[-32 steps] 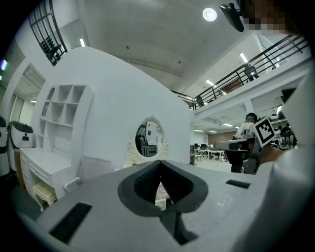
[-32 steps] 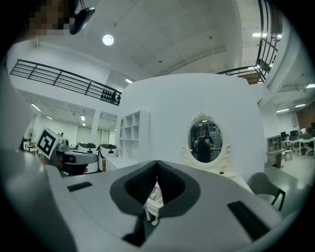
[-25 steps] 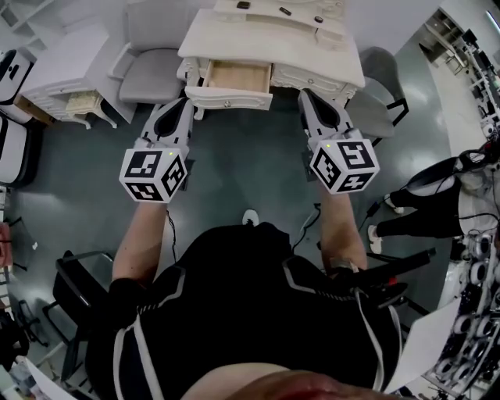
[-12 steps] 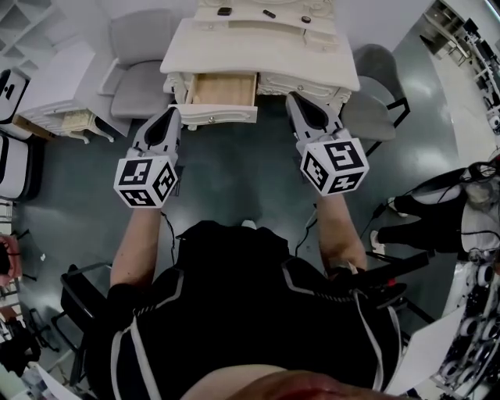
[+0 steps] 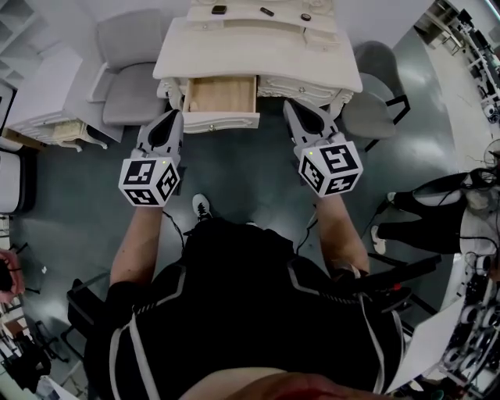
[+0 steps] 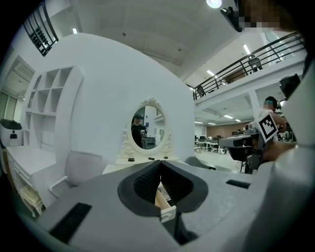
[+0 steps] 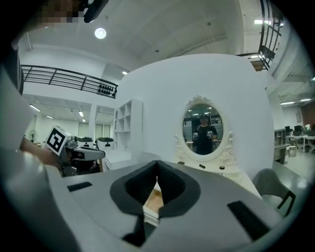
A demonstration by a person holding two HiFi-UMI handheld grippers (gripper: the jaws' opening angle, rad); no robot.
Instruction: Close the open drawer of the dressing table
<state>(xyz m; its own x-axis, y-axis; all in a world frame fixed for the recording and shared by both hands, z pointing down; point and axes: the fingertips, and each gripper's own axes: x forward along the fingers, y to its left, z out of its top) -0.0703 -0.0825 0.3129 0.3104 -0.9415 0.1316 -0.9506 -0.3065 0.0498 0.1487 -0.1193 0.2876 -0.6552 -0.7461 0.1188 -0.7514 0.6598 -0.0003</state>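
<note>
Cream table [image 5: 262, 69], one open drawer [image 5: 223, 95], two tools [image 5: 173, 117] [image 5: 291, 106].

Your left tongs [image 5: 173, 117] and right tongs [image 5: 291, 105] hover either side of the pulled-out drawer [image 5: 223, 95] of the white desk [image 5: 258, 58]; a grey chair [image 5: 129, 74] stands beside it.

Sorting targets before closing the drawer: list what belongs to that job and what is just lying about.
Job:
- dressing table
- open drawer
- left gripper, shut, empty
- right gripper, shut, empty

Lying about:
- grey armchair
- grey chair
- small dark items on the tabletop
- oval mirror
</note>
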